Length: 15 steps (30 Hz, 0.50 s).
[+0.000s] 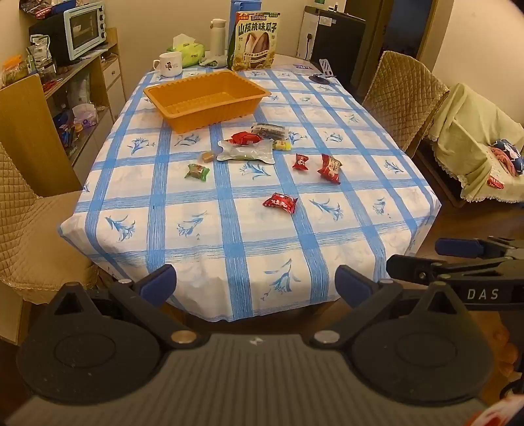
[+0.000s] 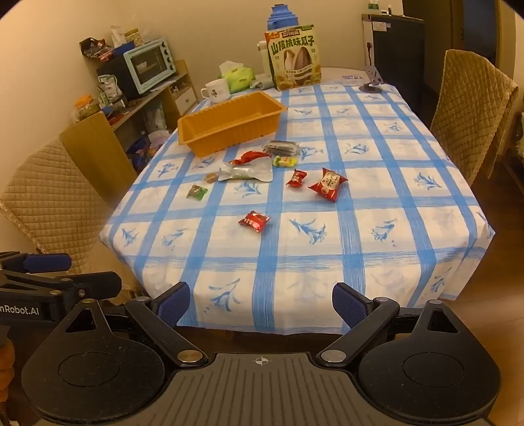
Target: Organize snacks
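An orange tray [image 1: 183,115] [image 2: 196,144] stands empty toward the far left of the table with the blue checked cloth [image 1: 229,249] [image 2: 294,262]. Several wrapped snacks lie loose in front of it: a silver pouch [image 1: 245,151] [image 2: 246,172], a red pack [image 1: 280,202] [image 2: 254,221], a larger red pack [image 1: 330,168] [image 2: 328,184], a small red candy [image 1: 300,162] [image 2: 296,178], a green candy [image 1: 197,172] [image 2: 197,192] and a dark pack [image 1: 269,129] [image 2: 281,146]. My left gripper [image 1: 255,284] and right gripper [image 2: 260,302] are open and empty, before the table's near edge.
A tall seed bag [image 1: 255,41] [image 2: 294,57], a white mug [image 1: 168,64] [image 2: 216,89], a tissue pack [image 1: 186,50] and a white bottle [image 1: 217,36] stand at the far end. Padded chairs [image 1: 404,98] [image 2: 471,114] flank the table. A shelf with an oven [image 1: 85,31] lines the left wall.
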Each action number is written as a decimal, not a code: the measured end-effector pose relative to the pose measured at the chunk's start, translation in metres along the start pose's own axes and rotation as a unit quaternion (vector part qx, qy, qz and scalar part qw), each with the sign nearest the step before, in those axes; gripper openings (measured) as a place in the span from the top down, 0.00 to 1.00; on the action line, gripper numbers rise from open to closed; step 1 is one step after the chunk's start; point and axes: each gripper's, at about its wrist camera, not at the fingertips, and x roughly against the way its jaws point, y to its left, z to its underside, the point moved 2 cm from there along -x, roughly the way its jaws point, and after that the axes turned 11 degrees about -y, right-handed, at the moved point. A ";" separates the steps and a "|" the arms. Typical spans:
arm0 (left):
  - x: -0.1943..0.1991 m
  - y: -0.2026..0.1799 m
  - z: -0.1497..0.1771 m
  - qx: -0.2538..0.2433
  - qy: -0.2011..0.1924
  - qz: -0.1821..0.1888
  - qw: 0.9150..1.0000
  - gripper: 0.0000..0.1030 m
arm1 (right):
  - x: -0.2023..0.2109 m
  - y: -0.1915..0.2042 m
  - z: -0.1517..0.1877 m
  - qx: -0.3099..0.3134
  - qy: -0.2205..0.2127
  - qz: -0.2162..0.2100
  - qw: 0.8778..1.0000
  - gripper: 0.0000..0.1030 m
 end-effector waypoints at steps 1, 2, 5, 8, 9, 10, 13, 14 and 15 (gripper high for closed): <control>0.000 0.000 0.000 0.000 0.001 0.000 1.000 0.00 | 0.000 0.000 0.000 0.000 -0.002 0.000 1.000 0.10; 0.000 0.000 0.000 0.000 0.000 0.000 1.000 0.00 | 0.000 0.000 0.000 -0.001 -0.001 0.000 1.000 0.09; 0.000 -0.001 0.000 -0.001 0.001 0.002 1.000 0.00 | 0.001 0.000 0.000 -0.001 -0.001 -0.001 1.000 0.09; 0.000 0.000 0.000 0.000 0.000 0.001 1.000 0.00 | 0.001 -0.001 -0.001 -0.001 -0.001 -0.001 1.000 0.09; 0.000 0.000 0.000 0.000 0.001 0.001 1.000 0.00 | 0.001 -0.001 -0.001 -0.001 -0.001 -0.001 1.000 0.09; 0.000 0.000 0.000 -0.001 0.000 0.001 1.000 0.00 | 0.001 -0.001 -0.001 -0.001 -0.001 -0.001 1.000 0.10; -0.001 0.000 0.000 0.000 0.001 0.000 1.000 0.00 | 0.001 -0.002 -0.001 -0.002 -0.001 -0.001 1.000 0.09; -0.001 0.000 0.000 0.000 0.001 0.000 1.000 0.00 | 0.001 -0.002 0.000 -0.002 -0.001 -0.001 1.000 0.09; -0.001 -0.001 0.000 -0.001 0.001 0.000 1.000 0.00 | 0.001 -0.002 0.000 -0.002 -0.001 -0.001 1.000 0.09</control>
